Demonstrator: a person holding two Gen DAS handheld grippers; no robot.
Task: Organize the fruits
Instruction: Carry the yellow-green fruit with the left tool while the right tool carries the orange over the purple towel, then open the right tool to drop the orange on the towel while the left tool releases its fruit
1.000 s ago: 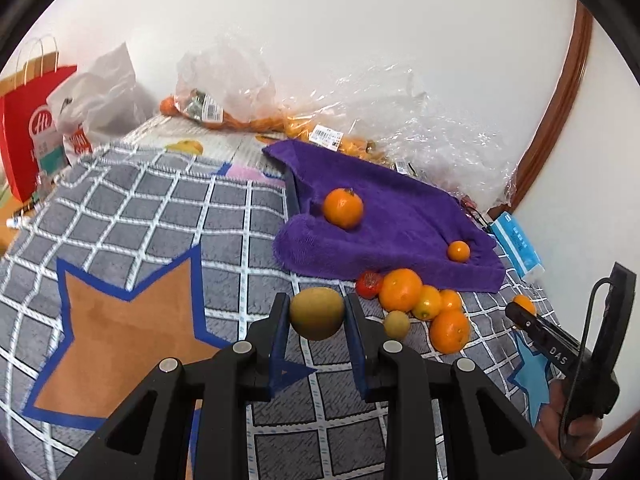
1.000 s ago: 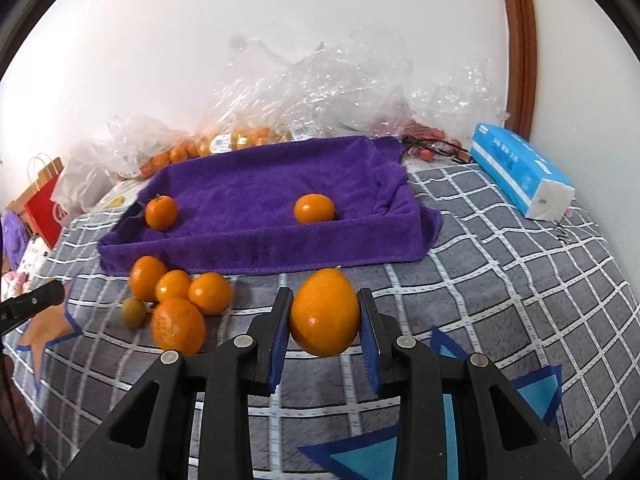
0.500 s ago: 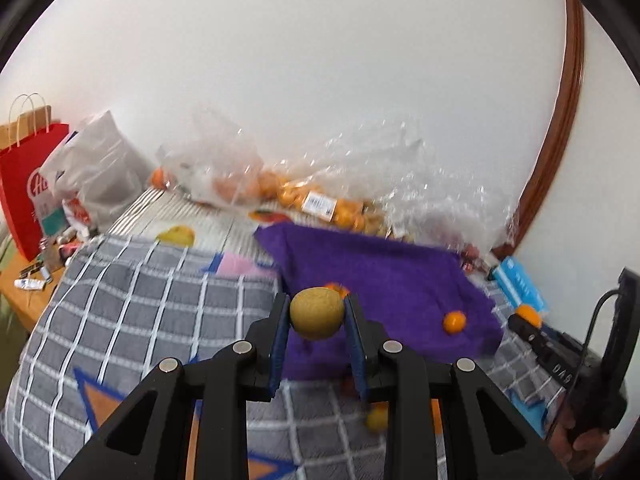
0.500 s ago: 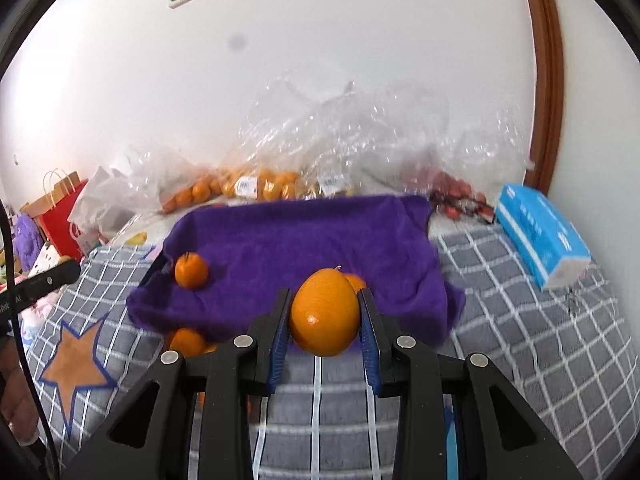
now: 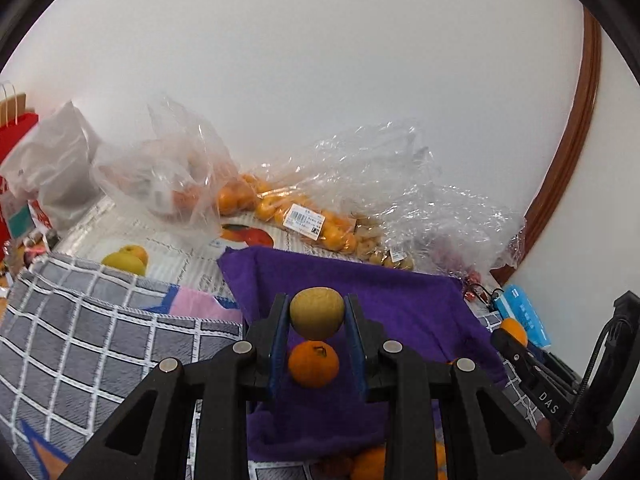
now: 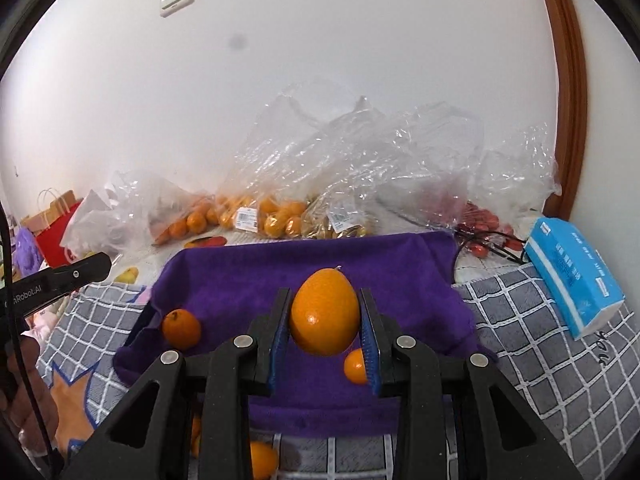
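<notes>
Two grippers each carry one fruit above a purple towel.

Left wrist view: the left gripper (image 5: 316,322) has its fingers closed onto a brownish-green kiwi (image 5: 316,312), the blue pads pressing both sides of the fruit near the fingertips. The kiwi hangs in the air over the purple towel (image 5: 404,304). Just below it in this view, between the fingers, a mandarin (image 5: 313,363) lies on the towel. More oranges (image 5: 370,460) show at the towel's near edge, partly hidden by the gripper body. Clear plastic bags of oranges (image 5: 280,208) lie against the white wall behind the towel, and a yellow-green fruit (image 5: 125,260) lies at the far edge of the grey checked blanket (image 5: 100,344). At the right edge the right gripper (image 5: 516,340) appears with an orange fruit at its tip.

Right wrist view: the right gripper (image 6: 325,326) has its fingers clamped on a large orange (image 6: 324,312), held above the purple towel (image 6: 248,280). Two mandarins rest on the towel: one to the left (image 6: 181,329), one small and partly hidden behind the right finger (image 6: 355,366). Another orange (image 6: 262,460) lies on the blanket below the towel's near edge. A blue tissue pack (image 6: 572,276) lies on the blanket to the right. The tip of the left gripper (image 6: 86,268) reaches in from the left.
</notes>
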